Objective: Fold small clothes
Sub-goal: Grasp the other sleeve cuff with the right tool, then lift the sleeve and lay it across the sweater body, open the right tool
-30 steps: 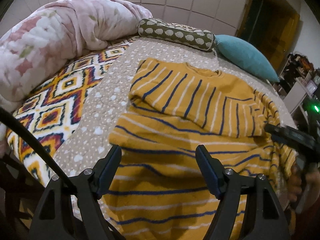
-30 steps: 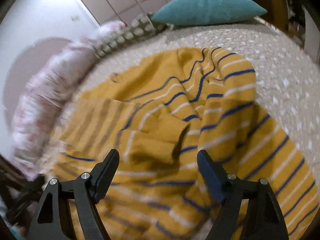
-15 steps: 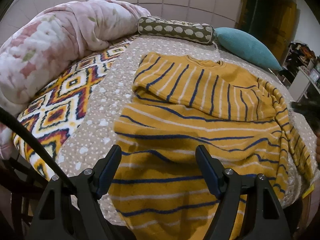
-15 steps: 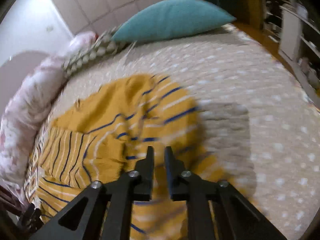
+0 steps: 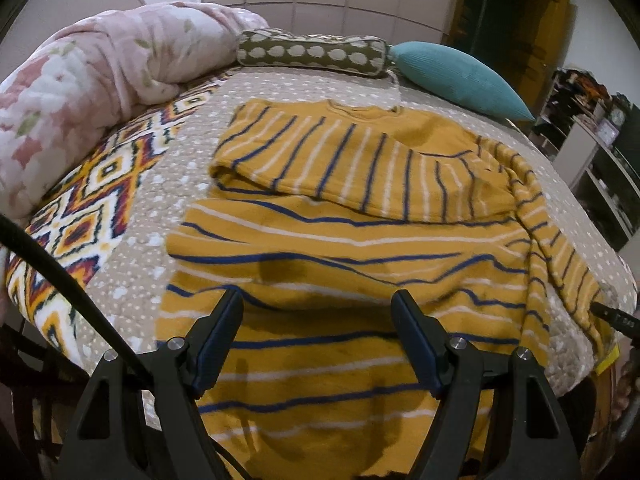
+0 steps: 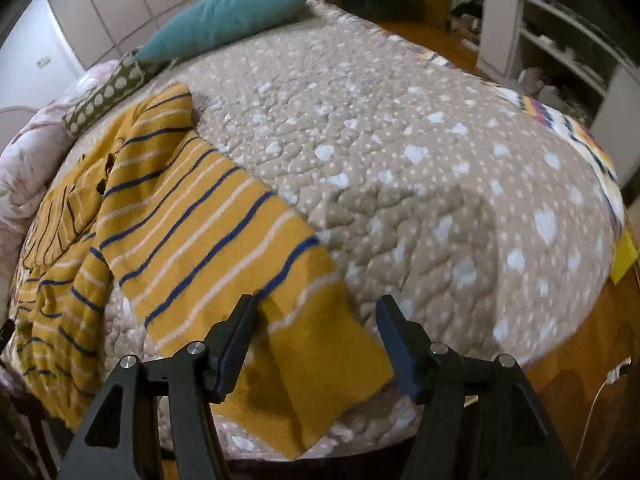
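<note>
Both jaws stand wide, empty: left gripper [image 5: 318,330] over the sweater [image 5: 360,240] hem, right gripper [image 6: 316,330] over the sleeve [image 6: 224,240] cuff. Risk: loose cuff overhangs the bed [image 6: 420,140] edge; a shallow pinch may drag it off.

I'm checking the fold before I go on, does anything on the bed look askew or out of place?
Yes. One sleeve of the striped sweater lies stretched out sideways across the bedspread, its cuff near the bed's edge between the open right tongs, while the other sleeve is already folded across the chest.

Mustard striped sweater [image 5: 340,240] spread on bed, half-folded
</note>
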### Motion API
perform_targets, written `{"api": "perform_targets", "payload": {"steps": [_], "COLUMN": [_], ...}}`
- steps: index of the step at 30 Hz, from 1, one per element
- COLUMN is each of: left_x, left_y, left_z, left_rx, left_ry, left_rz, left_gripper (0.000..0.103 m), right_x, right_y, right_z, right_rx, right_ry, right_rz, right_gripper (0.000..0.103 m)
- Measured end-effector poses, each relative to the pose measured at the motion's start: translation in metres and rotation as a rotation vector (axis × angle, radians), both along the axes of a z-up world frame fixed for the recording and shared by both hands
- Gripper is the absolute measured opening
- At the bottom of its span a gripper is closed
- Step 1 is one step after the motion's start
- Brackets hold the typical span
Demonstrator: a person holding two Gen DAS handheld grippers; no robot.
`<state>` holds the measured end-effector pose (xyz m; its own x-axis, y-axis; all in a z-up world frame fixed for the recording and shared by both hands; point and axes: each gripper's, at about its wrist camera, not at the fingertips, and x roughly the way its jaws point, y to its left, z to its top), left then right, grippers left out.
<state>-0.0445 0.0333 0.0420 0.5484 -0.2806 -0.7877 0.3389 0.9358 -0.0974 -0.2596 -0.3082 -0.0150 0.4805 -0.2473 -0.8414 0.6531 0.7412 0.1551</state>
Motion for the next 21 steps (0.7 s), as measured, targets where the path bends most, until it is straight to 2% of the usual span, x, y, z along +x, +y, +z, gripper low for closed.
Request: {"api": "perform_targets", "payload": {"steps": [2, 3, 4, 6, 8, 11, 12, 15, 18, 21], "left_x": [-0.005, -0.007, -0.009, -0.012, -0.014, -0.013, -0.013, -0.009, -0.007, -0.005], "left_y": [-0.003, -0.004, -0.004, -0.001, 0.005, 0.018, 0.024, 0.038, 0.052, 0.063], "left_z": [0.003, 0.005, 0.007, 0.011, 0.016, 0.020, 0.021, 0.022, 0.023, 0.022], "left_rx": [-0.001, -0.001, 0.000, 0.000, -0.003, -0.011, -0.017, -0.026, -0.029, -0.034], "left_ry": [-0.006, -0.011, -0.016, -0.032, -0.047, -0.060, -0.063, -0.064, -0.068, -0.071], "left_rz": [-0.011, -0.015, -0.017, -0.018, -0.008, 0.018, 0.031, 0.062, 0.094, 0.116], "left_gripper": [0.075, 0.075, 0.075, 0.075, 0.075, 0.075, 0.075, 0.075, 0.075, 0.075], "right_x": [0.002, 0.007, 0.009, 0.007, -0.002, -0.034, -0.052, -0.079, -0.068, -0.028], "right_y": [0.009, 0.015, 0.018, 0.016, 0.001, -0.048, -0.073, -0.119, -0.120, -0.088], "right_z": [0.001, -0.001, 0.000, 0.009, 0.024, 0.056, 0.069, 0.092, 0.116, 0.139], "right_rx": [-0.019, 0.004, 0.016, 0.054, 0.032, -0.015, -0.045, -0.037, -0.083, -0.121], "right_ry": [-0.015, -0.034, -0.041, -0.082, -0.110, -0.137, -0.143, -0.147, -0.127, -0.127], "right_rz": [-0.004, 0.028, 0.053, 0.092, 0.054, -0.105, -0.192, -0.333, -0.334, -0.215], "right_gripper": [0.066, 0.045, 0.010, 0.010, 0.009, 0.009, 0.009, 0.009, 0.009, 0.009]}}
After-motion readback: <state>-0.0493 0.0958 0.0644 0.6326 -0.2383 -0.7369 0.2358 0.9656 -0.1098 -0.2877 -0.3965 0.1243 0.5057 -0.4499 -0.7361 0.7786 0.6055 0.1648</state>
